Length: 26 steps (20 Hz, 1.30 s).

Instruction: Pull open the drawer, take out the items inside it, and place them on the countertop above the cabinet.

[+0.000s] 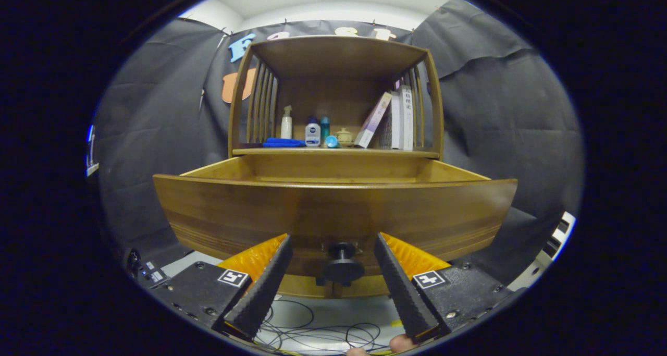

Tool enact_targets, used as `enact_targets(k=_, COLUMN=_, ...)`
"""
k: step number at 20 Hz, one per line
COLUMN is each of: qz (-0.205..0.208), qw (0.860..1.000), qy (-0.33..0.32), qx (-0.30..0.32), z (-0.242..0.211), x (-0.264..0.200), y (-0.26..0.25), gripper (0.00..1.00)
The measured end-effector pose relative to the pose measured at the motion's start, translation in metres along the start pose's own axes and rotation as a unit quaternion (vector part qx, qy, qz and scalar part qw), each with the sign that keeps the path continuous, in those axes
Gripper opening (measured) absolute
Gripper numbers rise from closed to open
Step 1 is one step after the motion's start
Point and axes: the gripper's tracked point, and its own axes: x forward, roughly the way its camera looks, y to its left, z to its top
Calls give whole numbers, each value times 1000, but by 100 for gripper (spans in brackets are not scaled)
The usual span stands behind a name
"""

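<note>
The wooden cabinet (333,74) stands against the black cloth wall, straight ahead of the tongs at 12 o'clock. Its upper part is an open shelf bay with slatted sides and a flat top.

Below that bay, the drawer (333,210) is pulled out toward the camera. Its wide curved front panel spans the space just beyond the fingertips, and the pale side walls run back to the cabinet at 12 o'clock. The drawer's inside floor is hidden behind the front panel, so its contents cannot be told.

The bench (333,151), the cabinet's countertop above the drawer, carries a row of things. At 1 o'clock from its middle, several books (398,119) stand upright, with one book (373,120) leaning against them. At 11 o'clock a folded blue cloth (283,143) lies flat, with a white spray bottle (286,122) behind it. Nearer the middle stand a white bottle with a blue cap (312,133) and a teal bottle (325,126), and a small cream lidded pot (344,135) sits between these and the books.

The tongs (331,244) are spread wide, their fingers clear of everything. The dark round drawer knob (342,265) sits between them, touching neither finger.

Loose cables (312,332) lie on the floor beneath the drawer at 6 o'clock.
</note>
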Motion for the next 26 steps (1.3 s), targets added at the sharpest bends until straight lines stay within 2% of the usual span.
enact_targets(k=26, qz=11, qw=1000, qy=-11, qx=-15, z=10, x=41, y=3, gripper=97)
